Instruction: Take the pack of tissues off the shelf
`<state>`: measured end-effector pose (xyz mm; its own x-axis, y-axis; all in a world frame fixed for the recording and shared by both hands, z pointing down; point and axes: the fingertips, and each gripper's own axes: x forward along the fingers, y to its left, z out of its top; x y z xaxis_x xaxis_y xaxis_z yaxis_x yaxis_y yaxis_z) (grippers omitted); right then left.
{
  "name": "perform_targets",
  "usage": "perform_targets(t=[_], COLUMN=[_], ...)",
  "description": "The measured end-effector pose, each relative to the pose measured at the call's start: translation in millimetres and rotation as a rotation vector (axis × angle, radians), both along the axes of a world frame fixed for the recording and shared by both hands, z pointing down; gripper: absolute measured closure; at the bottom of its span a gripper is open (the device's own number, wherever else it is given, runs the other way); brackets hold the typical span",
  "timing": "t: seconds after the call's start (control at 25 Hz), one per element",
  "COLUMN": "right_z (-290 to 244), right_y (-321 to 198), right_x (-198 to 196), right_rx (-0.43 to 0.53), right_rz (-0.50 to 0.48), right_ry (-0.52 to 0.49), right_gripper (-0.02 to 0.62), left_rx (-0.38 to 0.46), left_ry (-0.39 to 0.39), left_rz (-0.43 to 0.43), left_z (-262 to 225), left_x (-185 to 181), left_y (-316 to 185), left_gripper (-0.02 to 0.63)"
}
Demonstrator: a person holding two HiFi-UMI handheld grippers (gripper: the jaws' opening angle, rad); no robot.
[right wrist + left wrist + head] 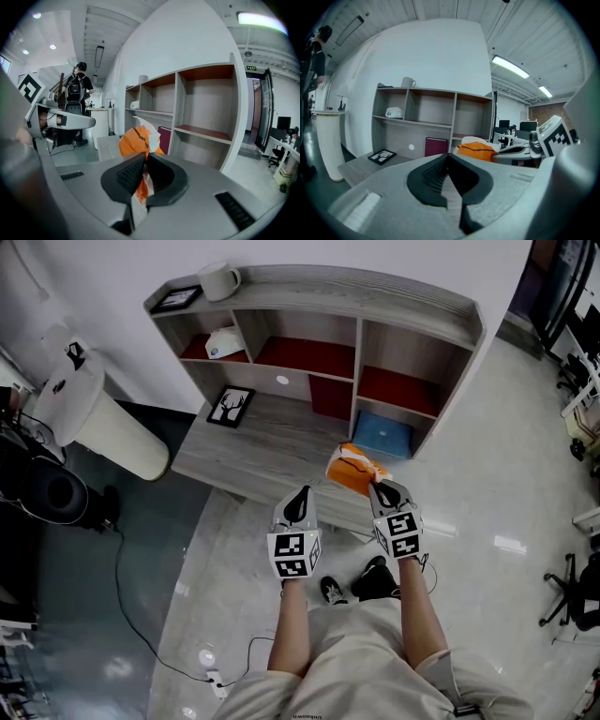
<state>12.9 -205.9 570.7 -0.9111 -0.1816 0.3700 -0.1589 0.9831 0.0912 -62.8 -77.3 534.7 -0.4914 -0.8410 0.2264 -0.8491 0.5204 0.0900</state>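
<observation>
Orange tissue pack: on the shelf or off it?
Off. The right gripper is shut on the orange plastic tissue pack, held outside the compartments of the grey wooden shelf unit.

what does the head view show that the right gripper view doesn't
Only the head view: the blue item in a lower compartment, the framed picture and the person's shoes. Only the right gripper view: a person standing in the background, and the right gripper shut on the wrapper of the orange tissue pack. Both: the shelf, the tissue pack and the left gripper.
</observation>
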Motion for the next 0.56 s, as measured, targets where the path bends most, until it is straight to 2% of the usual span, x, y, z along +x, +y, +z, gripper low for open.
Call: perform_targets(t=[0.2,0.56], right_z=[2,-6], right_y=[7,18], right_x=[-7,-22], right_rx=[-0.005,0.005], right_rz=[-0.011,-0.019], right_ry=[0.009,0.003], right_gripper=[0.569,0.569], left_rx=[0.01,0.008], left_ry=[-0.017,-0.017], left_rz=[-0.034,-0.019], left_z=[-4,-7], left_x=[-10,-17], left_y=[11,17], left_gripper=[0.595,0.595])
